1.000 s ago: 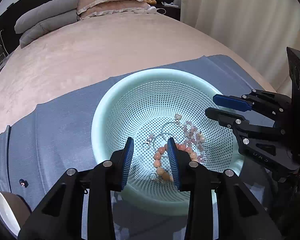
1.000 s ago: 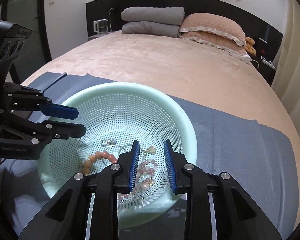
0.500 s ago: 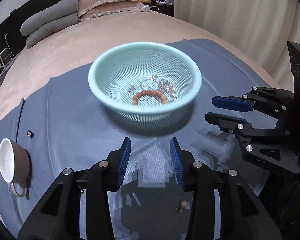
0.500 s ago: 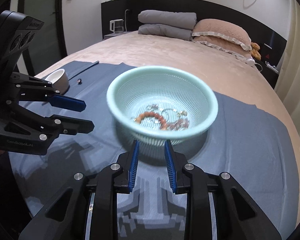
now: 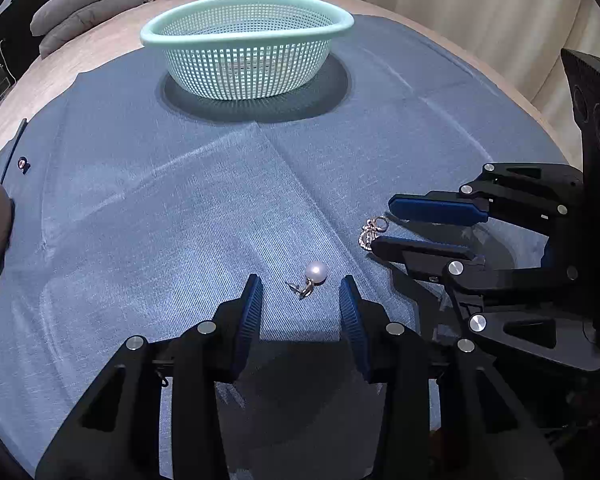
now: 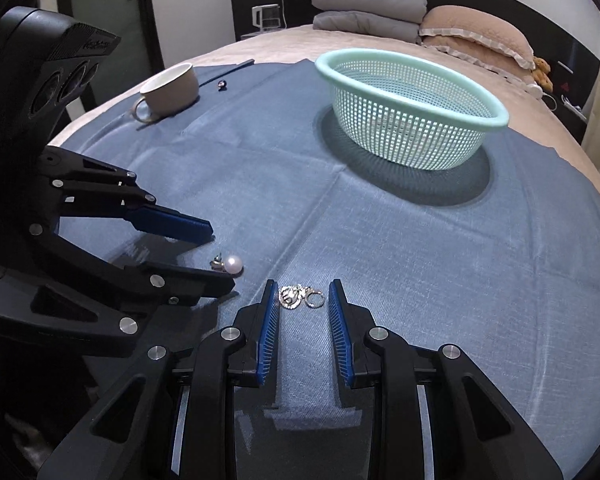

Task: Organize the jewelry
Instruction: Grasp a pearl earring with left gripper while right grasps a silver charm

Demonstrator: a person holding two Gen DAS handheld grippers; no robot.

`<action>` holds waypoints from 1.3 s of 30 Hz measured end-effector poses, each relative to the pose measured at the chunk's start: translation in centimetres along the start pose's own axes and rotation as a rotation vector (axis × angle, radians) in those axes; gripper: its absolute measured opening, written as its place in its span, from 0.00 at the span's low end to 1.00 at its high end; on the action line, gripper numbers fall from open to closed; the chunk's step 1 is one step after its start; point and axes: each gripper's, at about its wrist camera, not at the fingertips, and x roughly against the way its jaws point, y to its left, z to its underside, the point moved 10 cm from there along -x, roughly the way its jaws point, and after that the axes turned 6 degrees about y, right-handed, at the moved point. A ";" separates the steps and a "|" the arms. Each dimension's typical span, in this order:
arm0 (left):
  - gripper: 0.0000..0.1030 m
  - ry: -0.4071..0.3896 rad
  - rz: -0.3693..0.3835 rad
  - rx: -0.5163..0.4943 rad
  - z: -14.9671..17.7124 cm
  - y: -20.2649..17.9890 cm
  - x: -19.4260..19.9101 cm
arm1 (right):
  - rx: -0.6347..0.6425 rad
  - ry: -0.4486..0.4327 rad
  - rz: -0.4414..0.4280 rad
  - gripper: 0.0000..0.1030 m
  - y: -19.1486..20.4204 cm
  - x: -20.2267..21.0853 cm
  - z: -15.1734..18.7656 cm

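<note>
A pearl earring (image 5: 314, 273) lies on the blue cloth (image 5: 180, 208) just ahead of my open left gripper (image 5: 300, 294), between its fingertips. It also shows in the right wrist view (image 6: 231, 265). A silver charm with a ring (image 6: 298, 296) lies between the tips of my open right gripper (image 6: 303, 295); it shows in the left wrist view (image 5: 371, 232) too. Both grippers are low over the cloth and hold nothing. The mint mesh basket (image 5: 246, 46) stands at the far end of the cloth, also in the right wrist view (image 6: 410, 108); its contents are hidden.
A brown cup (image 6: 170, 88) with a white inside stands at the cloth's far left corner. A small dark bead (image 6: 221, 85) lies near it. Pillows (image 6: 476, 36) and folded grey blankets (image 6: 370, 10) sit at the head of the bed.
Both grippers have drawn back from the basket and dropped low over the near cloth. The pearl earring and the silver charm now lie at their fingertips.
</note>
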 end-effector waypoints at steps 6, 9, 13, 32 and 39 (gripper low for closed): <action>0.39 -0.007 -0.032 -0.035 -0.3 0.0 -1.0 | 0.005 -0.019 0.024 0.26 0.4 -1.1 0.6; 0.39 -0.015 -0.039 -0.063 -0.2 -0.1 -1.4 | 0.016 -0.023 0.026 0.25 0.3 -1.1 0.6; 0.33 -0.018 -0.032 -0.085 -0.5 0.0 -1.5 | 0.004 -0.023 0.010 0.15 -0.1 -0.9 0.7; 0.03 -0.026 0.043 -0.049 -0.5 0.3 0.2 | -0.063 -0.054 -0.043 0.06 -2.3 0.7 -0.3; 0.03 -0.050 0.034 -0.036 -0.6 1.8 2.0 | -0.037 -0.066 -0.009 0.32 -1.3 -0.2 -1.3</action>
